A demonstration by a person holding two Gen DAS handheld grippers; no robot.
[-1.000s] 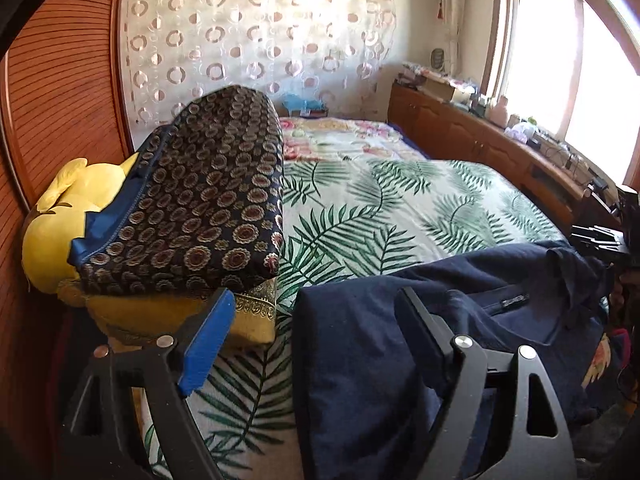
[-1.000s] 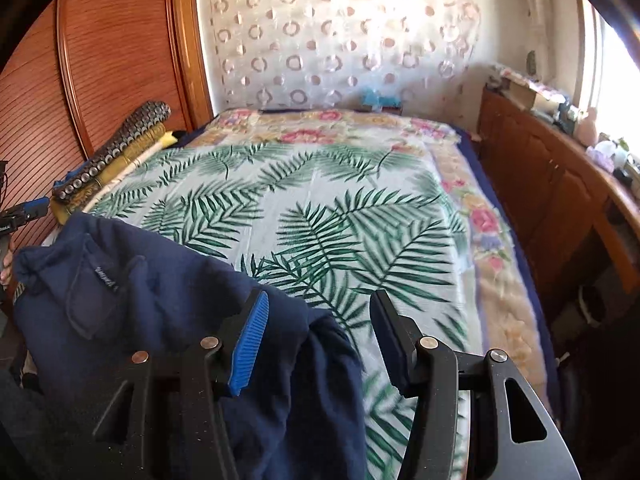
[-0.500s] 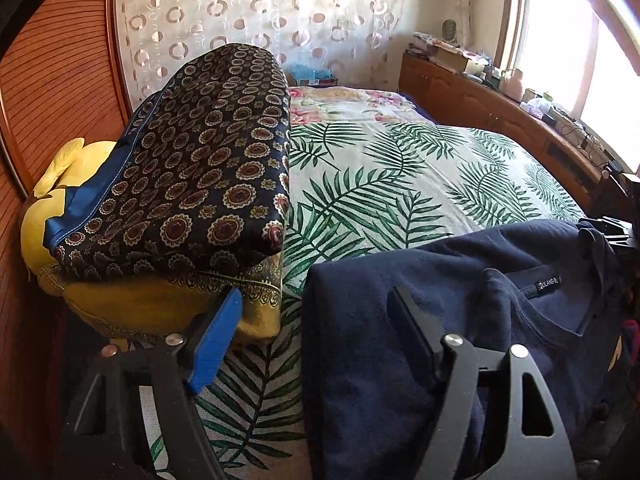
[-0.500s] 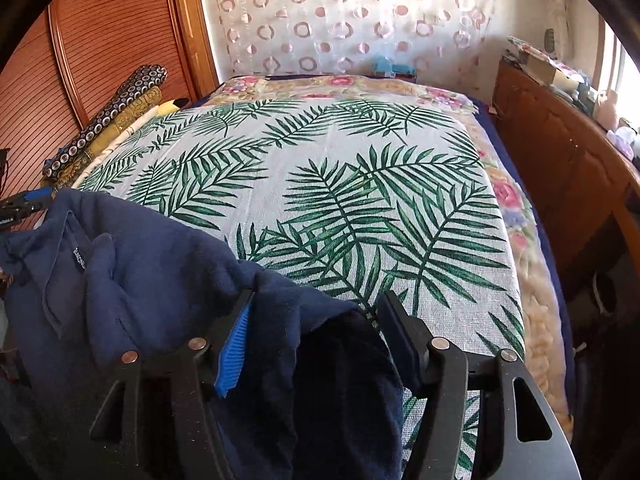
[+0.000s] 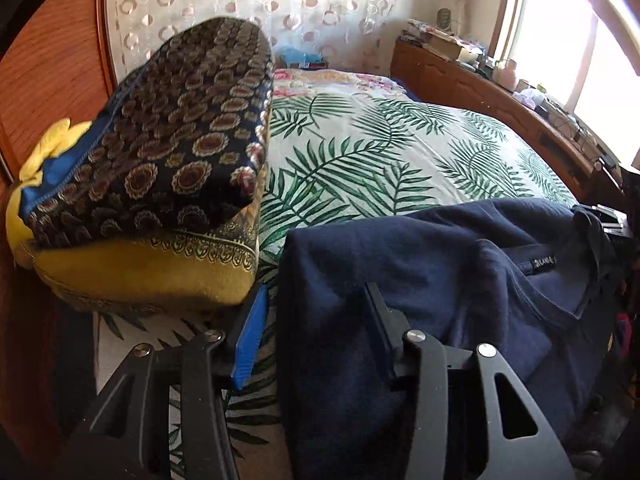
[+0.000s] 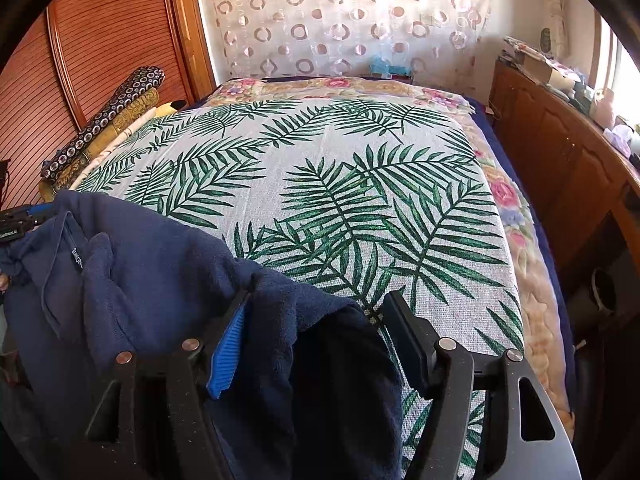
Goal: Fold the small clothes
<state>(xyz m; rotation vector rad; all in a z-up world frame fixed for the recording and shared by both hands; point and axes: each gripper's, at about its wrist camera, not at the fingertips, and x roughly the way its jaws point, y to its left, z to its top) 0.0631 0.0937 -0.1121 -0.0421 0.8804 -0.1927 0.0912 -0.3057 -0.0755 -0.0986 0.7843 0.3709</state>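
A navy blue sweater [image 5: 440, 272] lies spread along the near edge of the palm-leaf bedspread [image 5: 380, 160], collar and label toward the right. My left gripper [image 5: 316, 292] straddles the sweater's left edge. Its jaws are closing, and a gap still shows between the blue pad [image 5: 252, 336] and the cloth. In the right wrist view the same sweater [image 6: 160, 264] bunches between the jaws of my right gripper [image 6: 320, 296]. Those jaws are opening; the cloth drapes over the blue pad [image 6: 226, 352] and stands just clear of the black finger [image 6: 408, 340].
A dark patterned cushion [image 5: 168, 140] lies on a yellow one [image 5: 140, 272] at the bed's left side, with a yellow plush toy [image 5: 40, 148] behind. A wooden wardrobe [image 6: 100, 48] stands left, a cluttered wooden cabinet [image 6: 560, 140] runs along the right, and a curtain [image 6: 340, 20] hangs behind.
Both grippers have sunk toward the bed with the sweater, which now rests flatter on the bedspread. The left jaws have narrowed around its edge. The right jaws have widened.
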